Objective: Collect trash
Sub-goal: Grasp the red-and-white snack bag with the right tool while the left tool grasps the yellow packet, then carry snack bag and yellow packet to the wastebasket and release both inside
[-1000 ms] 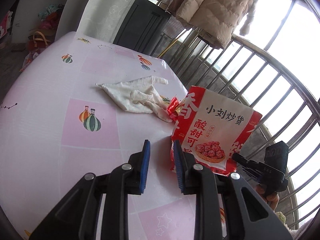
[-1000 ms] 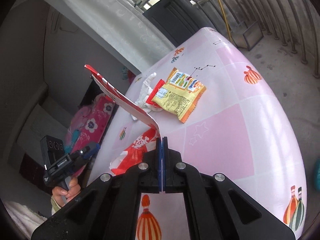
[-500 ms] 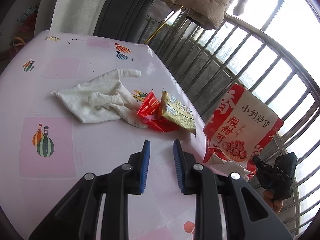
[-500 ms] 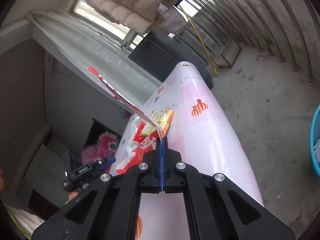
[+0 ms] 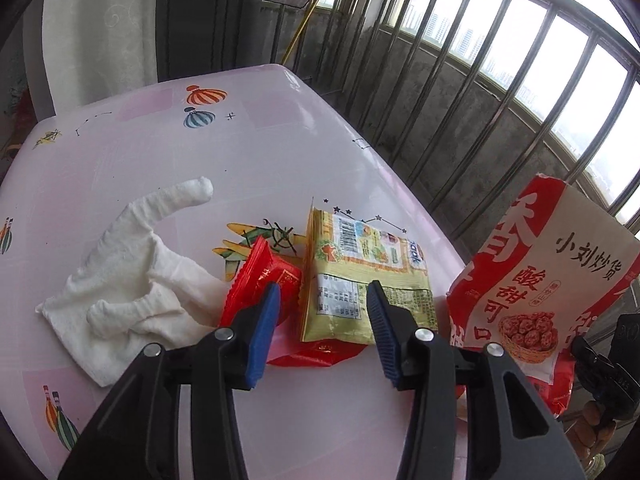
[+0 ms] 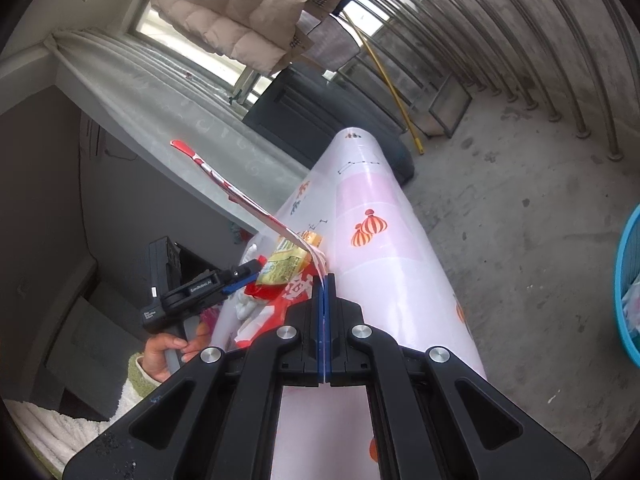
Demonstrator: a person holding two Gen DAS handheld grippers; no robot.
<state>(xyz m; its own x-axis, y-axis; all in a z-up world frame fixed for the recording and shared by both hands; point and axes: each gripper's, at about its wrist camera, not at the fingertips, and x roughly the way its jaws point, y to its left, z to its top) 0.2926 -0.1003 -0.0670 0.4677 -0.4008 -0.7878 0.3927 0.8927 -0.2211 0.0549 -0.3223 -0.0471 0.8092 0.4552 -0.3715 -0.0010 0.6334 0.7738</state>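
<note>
A yellow snack wrapper [image 5: 362,276] lies on the pink table [image 5: 240,152], partly over a red wrapper [image 5: 268,280]. My left gripper [image 5: 324,312] hovers just in front of them, its jaws opening, with the yellow wrapper's near edge showing between the blue pads but not pressed. A large red-and-white snack bag [image 5: 548,276] stands upright at the right table edge. My right gripper [image 6: 323,284] is shut on that bag's edge [image 6: 248,204]. The yellow wrapper [image 6: 286,264] and the left gripper [image 6: 240,276] also show in the right wrist view.
A crumpled white cloth [image 5: 148,280] lies left of the wrappers. A metal railing [image 5: 500,80] runs behind the table. A blue basket [image 6: 628,280] sits on the concrete floor at the right. A padded coat [image 6: 240,12] hangs above, and a hand [image 6: 168,352] holds the left gripper.
My left gripper swung right over the table toward the wrappers and its jaws spread wider. The right gripper moved back toward the table edge, still clamped on the snack bag.
</note>
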